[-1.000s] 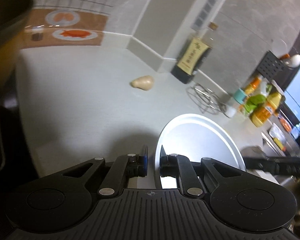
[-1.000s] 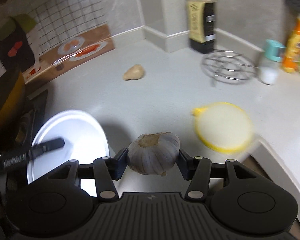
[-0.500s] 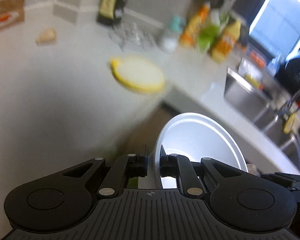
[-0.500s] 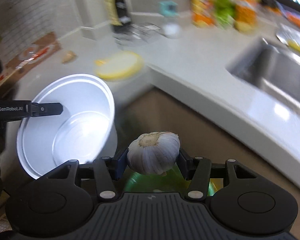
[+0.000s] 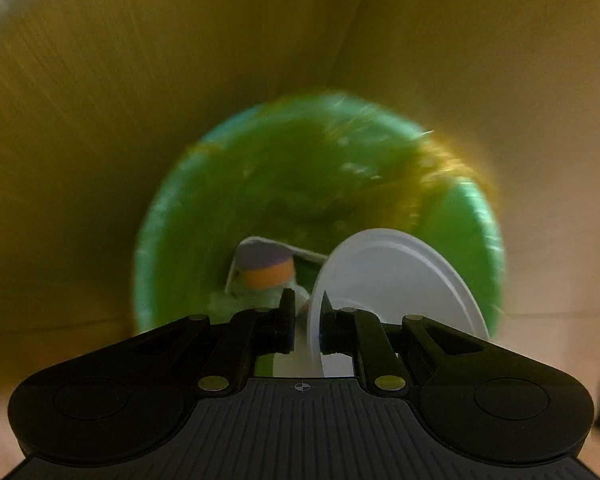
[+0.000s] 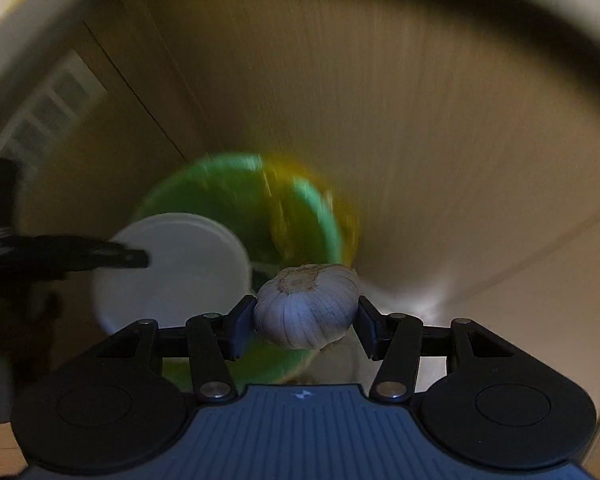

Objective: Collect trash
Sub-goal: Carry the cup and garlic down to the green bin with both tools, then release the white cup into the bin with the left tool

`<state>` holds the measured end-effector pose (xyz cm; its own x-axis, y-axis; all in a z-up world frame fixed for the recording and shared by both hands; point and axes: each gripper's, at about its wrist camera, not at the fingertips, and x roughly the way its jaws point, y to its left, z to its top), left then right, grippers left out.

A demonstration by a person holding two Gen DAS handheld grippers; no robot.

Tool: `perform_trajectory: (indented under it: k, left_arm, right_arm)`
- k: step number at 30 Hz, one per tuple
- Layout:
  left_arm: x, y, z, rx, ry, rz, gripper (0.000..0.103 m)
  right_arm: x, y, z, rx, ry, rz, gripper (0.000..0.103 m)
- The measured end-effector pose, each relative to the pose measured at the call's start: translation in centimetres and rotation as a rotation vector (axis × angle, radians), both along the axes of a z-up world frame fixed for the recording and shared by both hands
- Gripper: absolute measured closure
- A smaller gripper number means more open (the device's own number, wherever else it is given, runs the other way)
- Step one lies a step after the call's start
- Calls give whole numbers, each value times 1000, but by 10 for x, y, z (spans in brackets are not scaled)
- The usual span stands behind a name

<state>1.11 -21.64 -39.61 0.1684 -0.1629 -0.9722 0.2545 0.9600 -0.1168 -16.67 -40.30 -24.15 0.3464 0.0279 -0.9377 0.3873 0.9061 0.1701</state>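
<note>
Garlic bulb (image 6: 306, 306) root-end up, pinched between right gripper (image 6: 300, 322) fingers; left gripper (image 5: 304, 322) fingers clamping upright white bowl (image 5: 396, 280) rim.

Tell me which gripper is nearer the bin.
Left, by a hedged read. The left gripper, pinching the bowl rim, looks right over the bin mouth. The right gripper, clamping the garlic, sees the bin smaller, apparently farther back.

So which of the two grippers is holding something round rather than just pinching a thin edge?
The right gripper: it clamps a whole garlic bulb. The left gripper only pinches the white bowl's rim.
</note>
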Motion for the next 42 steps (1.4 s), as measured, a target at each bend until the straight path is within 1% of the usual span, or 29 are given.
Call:
perform_trajectory:
  k: [2,4,6,8,10,11,13,14,16,18,20,22,26,29,30,33,35,36,37,40,42]
  left_arm:
    - [9,-7,-25,32,-53,10,90]
    - [18,-13,-49,60,-117,19,90]
    - [25,-20,-73,54,-143,20,89]
    - [32,-25,-95,47,-113,-11,88]
    - [36,-29,-114,67,-82,-46,83]
    - [38,-31,-123,83,-78,-69,82]
    - [41,-31,-134,98,-70,-98,82]
    - [43,-29,-136,90,-63,-97,82]
    - [48,-23,-133,57,-56,-77,81]
    - [50,-16,-126,44,-37,-83,77]
    - [51,-6,-118,49,9,-98,70]
    - [51,4,-106,29,31,-103,66]
    - [43,21,-72,12,3,-133,66]
    - [37,29,-53,1,-46,-150,66]
    - [38,30,-53,1,-49,-160,66]
    - [48,19,-65,-2,-21,-180,66]
    - [49,11,-81,34,9,-247,66]
    - [49,5,-87,56,9,-278,65]
    - [48,3,-89,72,0,-291,65]
    - [41,8,-87,89,-31,-285,65]
    - [32,10,-86,120,-64,-325,67]
  right_arm:
    - [-7,1,-20,28,21,-16,51]
    - [-12,3,-34,34,27,-7,51]
    - [-14,8,-49,15,37,16,51]
    - [-12,10,-65,-5,56,43,51]
    - [-7,12,-78,-9,72,56,51]
    - [-4,12,-84,-5,76,62,51]
    - [2,13,-91,-2,76,72,51]
    - [6,12,-93,-2,76,78,51]
    - [12,11,-96,-3,76,91,51]
    - [17,11,-98,-2,72,112,51]
    - [27,14,-100,-1,65,144,51]
    - [39,17,-104,-4,58,179,51]
    - [68,29,-118,7,62,240,51]
    - [89,41,-132,31,81,275,51]
    - [97,43,-137,38,92,281,51]
    - [111,52,-149,41,122,286,51]
    - [117,56,-155,20,145,285,51]
    - [117,57,-155,7,155,287,51]
    - [115,58,-155,-5,164,290,51]
    - [109,59,-153,-20,185,297,51]
    - [103,57,-153,-29,200,305,51]
